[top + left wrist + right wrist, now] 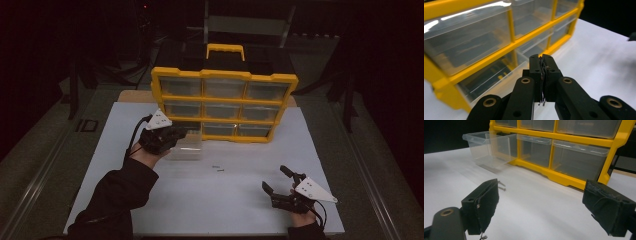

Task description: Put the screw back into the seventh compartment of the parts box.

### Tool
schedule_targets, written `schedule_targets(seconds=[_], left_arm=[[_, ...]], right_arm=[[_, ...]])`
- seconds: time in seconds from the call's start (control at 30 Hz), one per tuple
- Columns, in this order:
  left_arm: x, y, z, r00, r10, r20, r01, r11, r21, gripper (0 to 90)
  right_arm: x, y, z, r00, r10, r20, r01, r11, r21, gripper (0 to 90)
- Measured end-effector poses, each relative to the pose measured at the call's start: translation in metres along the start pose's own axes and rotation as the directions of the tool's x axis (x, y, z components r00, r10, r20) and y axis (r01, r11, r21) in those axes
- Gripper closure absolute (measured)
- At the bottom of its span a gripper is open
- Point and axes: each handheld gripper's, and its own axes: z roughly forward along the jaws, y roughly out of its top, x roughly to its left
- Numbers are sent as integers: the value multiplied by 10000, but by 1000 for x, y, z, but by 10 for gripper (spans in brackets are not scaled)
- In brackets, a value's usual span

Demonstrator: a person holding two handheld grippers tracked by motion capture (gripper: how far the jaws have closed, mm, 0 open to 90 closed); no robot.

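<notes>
Right gripper view reveals the pulled-out clear drawer [490, 148]; right gripper [549, 207] fingers apart, left gripper [543, 75] fingers pressed together

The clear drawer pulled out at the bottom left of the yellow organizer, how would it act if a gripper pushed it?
The clear drawer looks thin-walled and empty, so it is probably light and would slide easily on the smooth white table. Its walls may flex if squeezed. Its broad flat base makes tipping unlikely.
</notes>
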Motion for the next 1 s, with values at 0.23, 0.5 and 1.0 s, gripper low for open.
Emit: schedule_targets(seconds=[0.23, 0.5, 1.0], left_arm=[[6, -9, 5, 9985, -347, -415, 366, 9983, 464, 866], [12, -17, 15, 9965, -707, -440, 744, 9930, 913, 866], [15, -22, 40, 9935, -1047, -437, 1115, 9729, 2027, 865]], right_arm=[[0, 0, 0, 10000, -9, -11, 9, 10000, 0, 134], [0, 0, 0, 10000, 14, -29, -13, 10000, 25, 135], [0, 0, 1, 10000, 47, -86, -46, 10000, 15, 134]])
